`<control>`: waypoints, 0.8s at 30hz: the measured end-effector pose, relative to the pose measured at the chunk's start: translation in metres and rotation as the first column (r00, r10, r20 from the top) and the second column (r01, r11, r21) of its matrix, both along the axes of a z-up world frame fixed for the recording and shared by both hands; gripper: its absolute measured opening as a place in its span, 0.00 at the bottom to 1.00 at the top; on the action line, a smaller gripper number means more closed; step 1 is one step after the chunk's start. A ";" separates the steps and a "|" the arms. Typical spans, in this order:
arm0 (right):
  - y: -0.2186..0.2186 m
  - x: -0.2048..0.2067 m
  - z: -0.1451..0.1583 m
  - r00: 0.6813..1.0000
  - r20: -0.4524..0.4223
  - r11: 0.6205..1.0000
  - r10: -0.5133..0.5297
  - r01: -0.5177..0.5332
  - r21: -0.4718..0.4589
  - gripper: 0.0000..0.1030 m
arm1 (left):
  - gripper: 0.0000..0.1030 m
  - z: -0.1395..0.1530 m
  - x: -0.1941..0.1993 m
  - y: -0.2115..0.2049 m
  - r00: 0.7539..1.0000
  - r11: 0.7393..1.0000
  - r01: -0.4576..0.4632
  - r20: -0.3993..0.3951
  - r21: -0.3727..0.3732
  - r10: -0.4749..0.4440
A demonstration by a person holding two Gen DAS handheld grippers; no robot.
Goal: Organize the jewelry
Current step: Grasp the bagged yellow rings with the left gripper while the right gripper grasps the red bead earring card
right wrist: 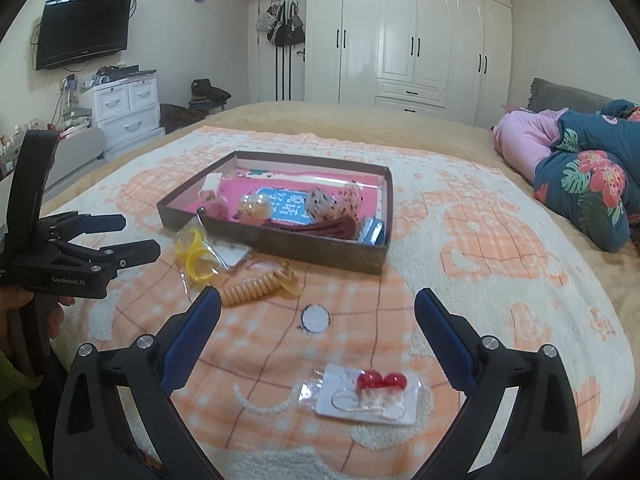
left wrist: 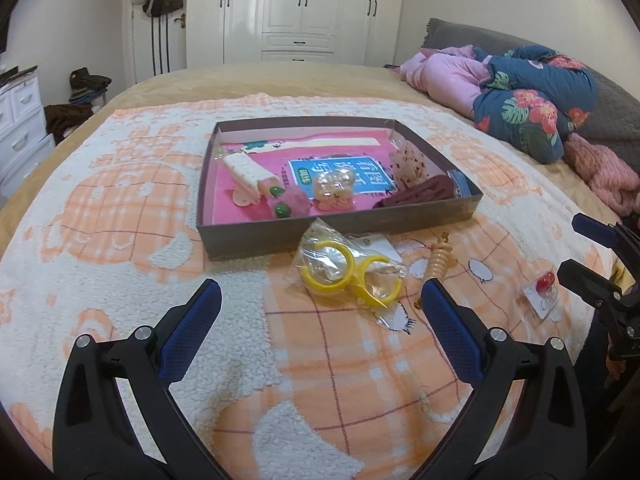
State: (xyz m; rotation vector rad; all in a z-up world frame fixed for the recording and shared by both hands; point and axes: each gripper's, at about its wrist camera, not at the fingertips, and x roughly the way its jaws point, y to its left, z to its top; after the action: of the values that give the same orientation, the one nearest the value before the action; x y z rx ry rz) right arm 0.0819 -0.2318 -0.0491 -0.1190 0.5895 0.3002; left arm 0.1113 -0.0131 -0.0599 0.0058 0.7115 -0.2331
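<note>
A shallow brown box (left wrist: 256, 236) (right wrist: 320, 254) with a pink lining sits on the bed and holds several hair clips and jewelry pieces. In front of it lie a bag of yellow rings (left wrist: 348, 276) (right wrist: 196, 258), a beige coil hair tie (left wrist: 438, 264) (right wrist: 256, 286), and a card with red bead earrings (right wrist: 374, 392) (left wrist: 544, 292). My left gripper (left wrist: 320, 300) (right wrist: 132, 234) is open and empty, just short of the yellow rings. My right gripper (right wrist: 318, 312) (left wrist: 576, 244) is open and empty, above the earring card.
An orange and white blanket (left wrist: 120, 240) (right wrist: 480, 240) covers the bed. Rolled pink and floral bedding (left wrist: 520, 96) (right wrist: 580, 168) lies at the right. White wardrobes (right wrist: 400, 40), a drawer unit (right wrist: 124, 108) and a wall TV (right wrist: 80, 28) stand beyond the bed.
</note>
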 end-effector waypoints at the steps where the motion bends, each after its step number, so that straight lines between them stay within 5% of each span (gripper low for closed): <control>1: -0.002 0.000 -0.002 1.000 -0.009 1.000 -0.004 0.004 0.000 0.92 | 0.89 -0.001 0.000 -0.001 1.000 1.000 0.004 -0.003 0.002 -0.004; 16: -0.038 0.008 -0.035 0.984 -0.136 0.993 -0.115 0.117 0.009 0.93 | 0.89 -0.023 0.015 -0.022 0.998 0.997 0.041 -0.041 0.059 -0.038; 24: -0.036 0.016 -0.053 0.973 -0.201 0.993 -0.114 0.115 -0.005 0.94 | 0.89 -0.030 0.030 -0.011 0.997 0.999 0.030 -0.070 0.019 -0.029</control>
State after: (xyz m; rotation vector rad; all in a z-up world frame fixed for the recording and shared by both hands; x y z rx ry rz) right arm 0.0979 -0.2679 -0.1024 -0.0479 0.7929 0.2029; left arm 0.1416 -0.0242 -0.0903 0.0269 0.7841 -0.2553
